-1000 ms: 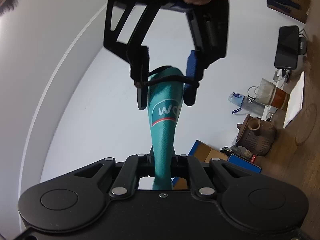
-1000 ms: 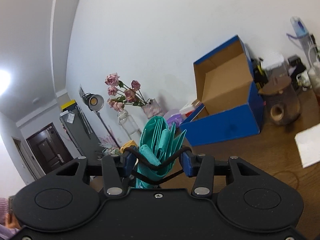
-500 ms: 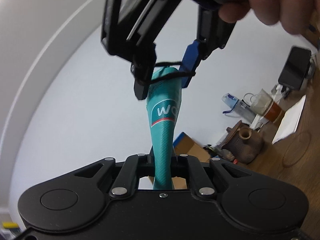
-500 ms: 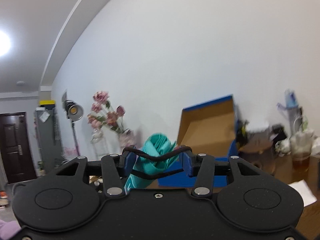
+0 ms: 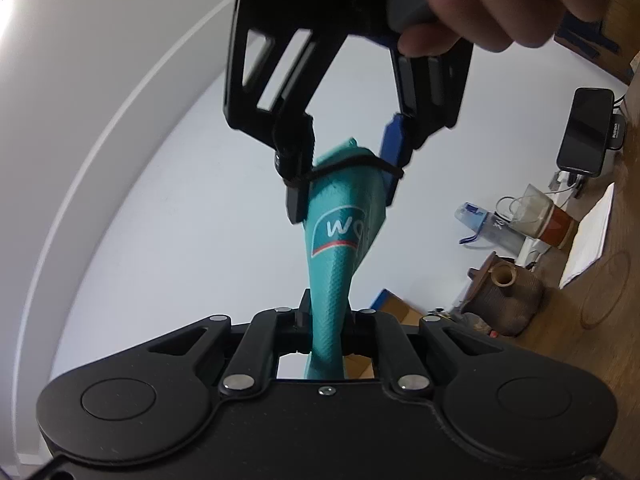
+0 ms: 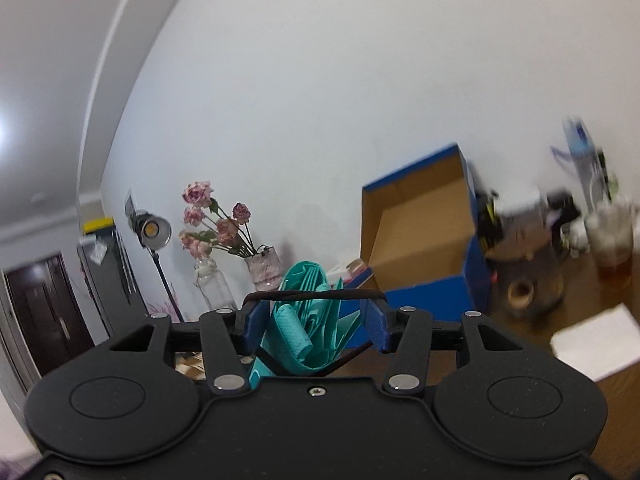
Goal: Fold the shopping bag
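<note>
A rolled teal shopping bag (image 5: 334,268) stands up from my left gripper (image 5: 326,316), which is shut on its lower end. The bag's upper end sits between the fingers of my right gripper (image 5: 344,200), held from above by a person's hand (image 5: 480,8). A black elastic band (image 5: 348,164) is stretched around both right fingers and across the bag's top. In the right wrist view the folded bag (image 6: 296,332) lies between the blue pads of the right gripper (image 6: 316,316) with gaps on both sides. Those jaws are opening, and the band (image 6: 316,294) is taut.
An open blue cardboard box (image 6: 424,248) stands on the wooden table (image 5: 600,340) by the white wall. Beside it are a vase of pink flowers (image 6: 262,268), a clay pot (image 5: 508,292), a glass mug (image 5: 548,216), a water bottle (image 5: 484,226), a phone (image 5: 588,132) and white paper (image 5: 588,240).
The right gripper's fingers have spread wider, pulling the sagging band straight across the bag's top. The right hand shifted a little; the left keeps its hold on the bag.
</note>
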{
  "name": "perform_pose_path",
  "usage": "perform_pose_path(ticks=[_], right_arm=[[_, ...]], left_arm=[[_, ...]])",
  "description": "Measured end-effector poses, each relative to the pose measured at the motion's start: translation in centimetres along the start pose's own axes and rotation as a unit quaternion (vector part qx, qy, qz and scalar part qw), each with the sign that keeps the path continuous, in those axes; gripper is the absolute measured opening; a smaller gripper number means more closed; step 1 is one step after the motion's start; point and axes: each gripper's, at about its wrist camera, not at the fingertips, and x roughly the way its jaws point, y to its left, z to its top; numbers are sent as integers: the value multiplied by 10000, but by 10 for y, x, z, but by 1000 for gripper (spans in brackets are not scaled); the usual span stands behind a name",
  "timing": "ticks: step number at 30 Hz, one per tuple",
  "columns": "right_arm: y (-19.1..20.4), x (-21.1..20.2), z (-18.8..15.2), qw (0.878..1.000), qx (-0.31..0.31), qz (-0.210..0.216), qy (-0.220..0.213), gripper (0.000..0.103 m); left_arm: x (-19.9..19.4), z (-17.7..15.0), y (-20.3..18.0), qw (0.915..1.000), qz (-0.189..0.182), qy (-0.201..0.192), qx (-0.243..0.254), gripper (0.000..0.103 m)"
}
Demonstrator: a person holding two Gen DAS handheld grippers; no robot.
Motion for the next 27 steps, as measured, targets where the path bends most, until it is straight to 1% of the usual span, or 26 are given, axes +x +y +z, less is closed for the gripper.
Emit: perform_pose_path(ticks=[2,6,9,11,13,15,17,19,20,22,24,27], right_arm=[[-3,2,3,9998,184,-9,73,54],[2,5,3,9998,32,-185,89,54],[7,7,5,9993,110,-335,108,54],[12,8,5,9990,78,-421,97,54],[12,10,9,9989,83,-413,187,53],[8,11,14,9991,62,-246,349,51],[3,13,21,9984,-46,16,562,49],[-3,16,28,9962,-12,382,787,33],[-4,18,31,9949,5,514,866,30],[-5,20,33,9935,-35,637,944,23],[-5,20,36,9918,-122,679,1075,21],[-3,18,37,9901,-216,706,1197,20]], left_arm=[[0,1,0,10000,34,12,-13,9],[1,2,-1,10000,76,19,-10,9],[2,4,-2,9999,160,37,-55,9],[1,5,-2,9998,198,-37,-46,9],[1,4,-2,9997,208,-104,-13,9],[0,0,-2,9994,241,-221,142,9],[-2,-5,-1,9986,261,-358,285,9],[-5,-8,1,9975,265,-525,400,9],[-6,-9,1,9970,270,-580,440,9],[-7,-11,2,9963,266,-647,502,9],[-9,-12,2,9956,228,-714,564,10],[-12,-12,2,9948,239,-779,615,17]])
